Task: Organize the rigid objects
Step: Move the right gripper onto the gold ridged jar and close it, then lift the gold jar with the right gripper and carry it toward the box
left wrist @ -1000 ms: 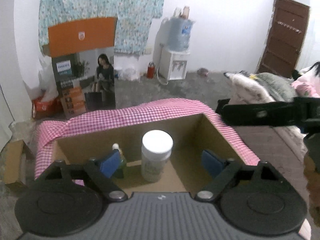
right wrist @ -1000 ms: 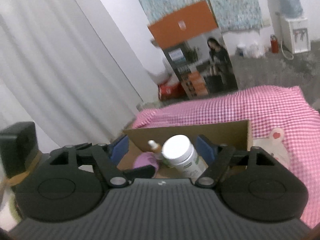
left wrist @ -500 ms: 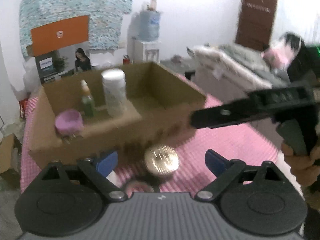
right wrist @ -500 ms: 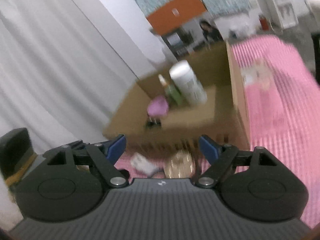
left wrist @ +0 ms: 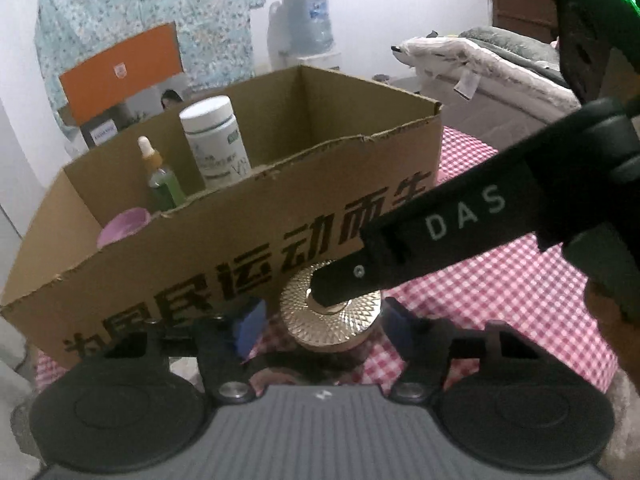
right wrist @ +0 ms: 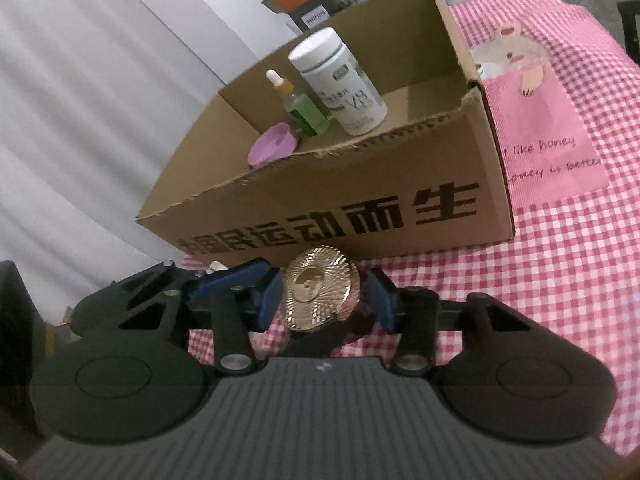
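Observation:
A jar with a gold faceted lid (left wrist: 328, 312) stands on the pink checked cloth in front of the cardboard box (left wrist: 248, 248). My left gripper (left wrist: 322, 326) is open with its blue pads on either side of the jar. My right gripper (right wrist: 326, 300) is also around the jar (right wrist: 320, 292), pads close to or touching its sides. The right gripper's finger (left wrist: 440, 236) crosses over the lid in the left view. The box (right wrist: 400, 200) holds a white bottle (right wrist: 340, 80), a green dropper bottle (right wrist: 300, 108) and a purple cup (right wrist: 272, 148).
A pink card with a cartoon animal (right wrist: 536, 120) lies on the cloth right of the box. A white curtain (right wrist: 80, 100) hangs to the left. A bed (left wrist: 500, 68) and a water dispenser (left wrist: 308, 28) stand behind the table.
Both grippers have pulled back from over the box and dropped low in front of it. Both now straddle the gold-lidded jar, and the right gripper's pads have narrowed around it.

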`<state>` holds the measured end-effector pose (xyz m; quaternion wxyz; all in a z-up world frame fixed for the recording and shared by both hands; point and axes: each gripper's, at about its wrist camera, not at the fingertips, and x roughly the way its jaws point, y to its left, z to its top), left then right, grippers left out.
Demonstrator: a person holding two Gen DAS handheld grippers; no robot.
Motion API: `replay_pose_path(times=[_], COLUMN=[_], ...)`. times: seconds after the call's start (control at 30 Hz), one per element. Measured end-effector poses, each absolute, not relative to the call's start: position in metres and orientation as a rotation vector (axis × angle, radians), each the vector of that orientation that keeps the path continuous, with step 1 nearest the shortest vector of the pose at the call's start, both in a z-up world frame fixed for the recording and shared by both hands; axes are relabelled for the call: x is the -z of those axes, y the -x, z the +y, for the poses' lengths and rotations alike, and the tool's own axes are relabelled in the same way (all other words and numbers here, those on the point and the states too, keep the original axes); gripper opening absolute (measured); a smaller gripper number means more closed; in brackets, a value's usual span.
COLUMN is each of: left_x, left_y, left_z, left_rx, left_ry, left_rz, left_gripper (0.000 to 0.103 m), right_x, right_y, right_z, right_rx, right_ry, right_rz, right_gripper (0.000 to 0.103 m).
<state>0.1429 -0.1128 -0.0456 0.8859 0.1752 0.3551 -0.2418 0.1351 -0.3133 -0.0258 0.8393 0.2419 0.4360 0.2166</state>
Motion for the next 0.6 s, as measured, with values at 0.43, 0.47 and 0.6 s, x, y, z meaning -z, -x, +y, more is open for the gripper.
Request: replay_pose_path(times=[0.43,0.47,0.6], left_x=[0.048,0.047,0.047], left_y=[-0.132,-0.128,-0.113], left_z=[-0.12,-0.122,-0.128], left_rx=[0.574,0.585,0.628], left_ry=[-0.322,-0.324,-0.336], left_rz=[0.77,0.769,0.762], left_gripper=[0.059,0.059,0.059], right_x=[0.032,0.031,0.03], right_y=[-0.127,-0.123,-0.106], right_z=[-0.32,-0.322,-0.33], right_rx=[-0.446,-0.441,-0.421], right_ry=[-0.521,-0.521,-0.518], right_rz=[0.958,0.96,0.967], right_gripper=[0.039,0.039,0.04])
